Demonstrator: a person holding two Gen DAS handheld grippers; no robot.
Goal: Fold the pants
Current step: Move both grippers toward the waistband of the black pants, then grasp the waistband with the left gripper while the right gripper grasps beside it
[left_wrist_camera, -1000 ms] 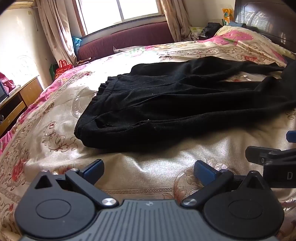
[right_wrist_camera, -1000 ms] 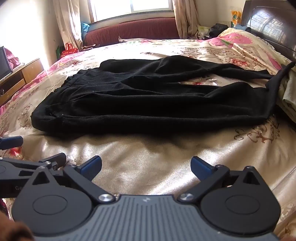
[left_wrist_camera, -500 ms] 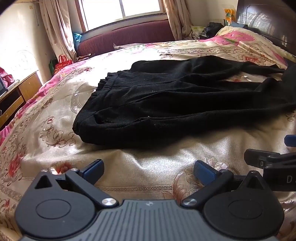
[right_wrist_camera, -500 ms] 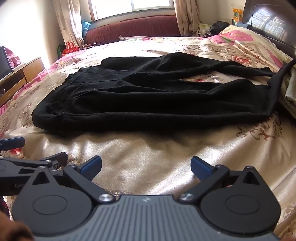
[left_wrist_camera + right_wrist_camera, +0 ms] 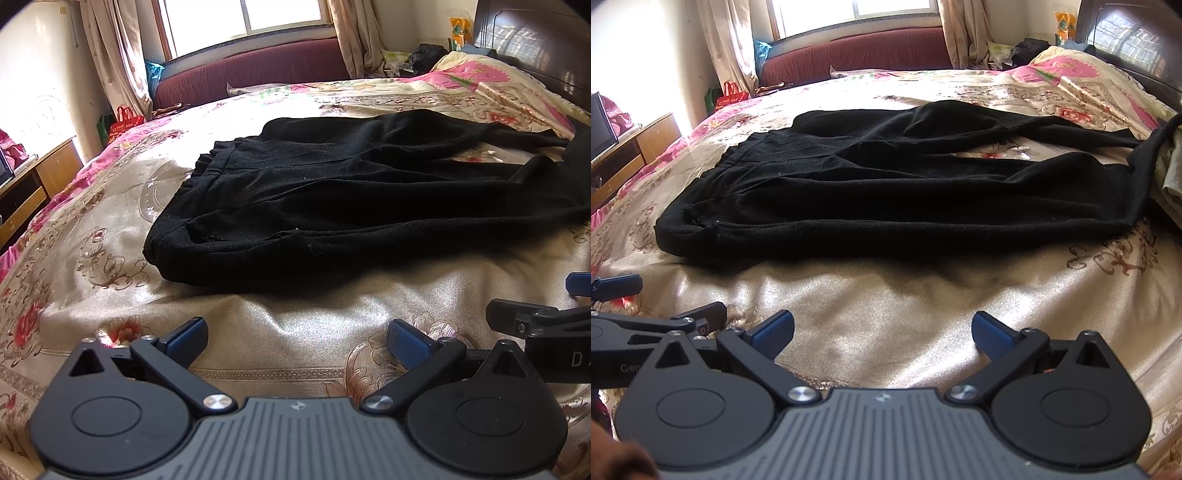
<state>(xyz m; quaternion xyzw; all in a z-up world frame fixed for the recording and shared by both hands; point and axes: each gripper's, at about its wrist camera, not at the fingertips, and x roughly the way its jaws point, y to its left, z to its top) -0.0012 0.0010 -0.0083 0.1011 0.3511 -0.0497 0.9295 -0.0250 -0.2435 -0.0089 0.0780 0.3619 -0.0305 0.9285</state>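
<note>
Black pants (image 5: 351,199) lie spread on the floral bedspread (image 5: 295,317), waistband to the left, legs running right; they also show in the right wrist view (image 5: 905,192). My left gripper (image 5: 297,338) is open and empty, hovering just in front of the pants' near edge by the waistband corner. My right gripper (image 5: 882,330) is open and empty, in front of the near leg's edge. The two legs part at the right, with bedspread showing between them (image 5: 997,151). The right gripper's side shows at the left wrist view's right edge (image 5: 535,321).
A dark wooden headboard (image 5: 1126,37) and pink pillows (image 5: 1082,77) lie at the right. A maroon sofa (image 5: 255,70) stands under the window beyond the bed. A wooden cabinet (image 5: 33,192) stands at the left. Light folded cloth (image 5: 1171,173) lies by the leg ends.
Both grippers have moved a little closer to the pants' near edge, so the pants look larger. Both stay open. The pants have not moved.
</note>
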